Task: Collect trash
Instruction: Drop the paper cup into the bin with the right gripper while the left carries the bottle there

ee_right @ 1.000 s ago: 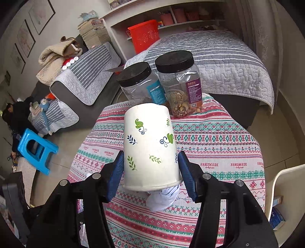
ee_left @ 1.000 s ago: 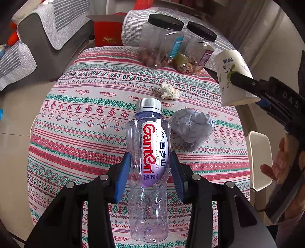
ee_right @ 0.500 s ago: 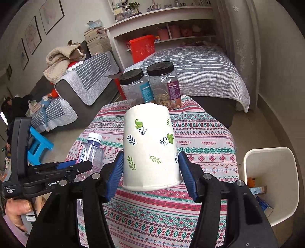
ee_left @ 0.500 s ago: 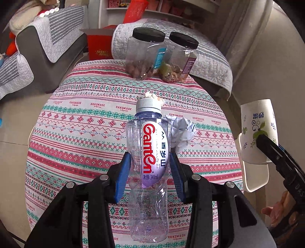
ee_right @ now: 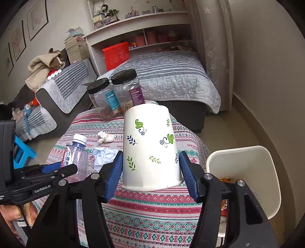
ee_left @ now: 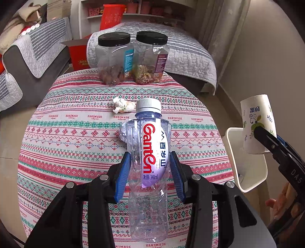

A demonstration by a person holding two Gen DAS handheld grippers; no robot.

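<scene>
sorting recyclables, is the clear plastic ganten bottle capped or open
Capped: the clear plastic Ganten bottle, clamped by the left gripper, has its white screw cap on.

A bed (ee_right: 167,76) under a grey striped quilt stands against the plain beige wall (ee_right: 266,57), a shelf unit (ee_right: 141,28) at its head. A sofa (ee_right: 63,89) (grey striped covers too) sits on the pale floor (ee_right: 228,126); framed pictures (ee_right: 36,17) hang above.

Home bedroom/living rm: bed (ee_right: 171,76) w/ grey striped quilt, shelf unit (ee_right: 144,28) behind it w/ pots & knick-knacks, sofa (ee_right: 63,89) w/ quilted cover & piled blankets, framed pics (ee_right: 37,16) on wall, round table (ee_left: 76,133) w/ patterned cloth, snack jars (ee_left: 114,59), white waste bin (ee_right: 247,171) beside the table.
</scene>
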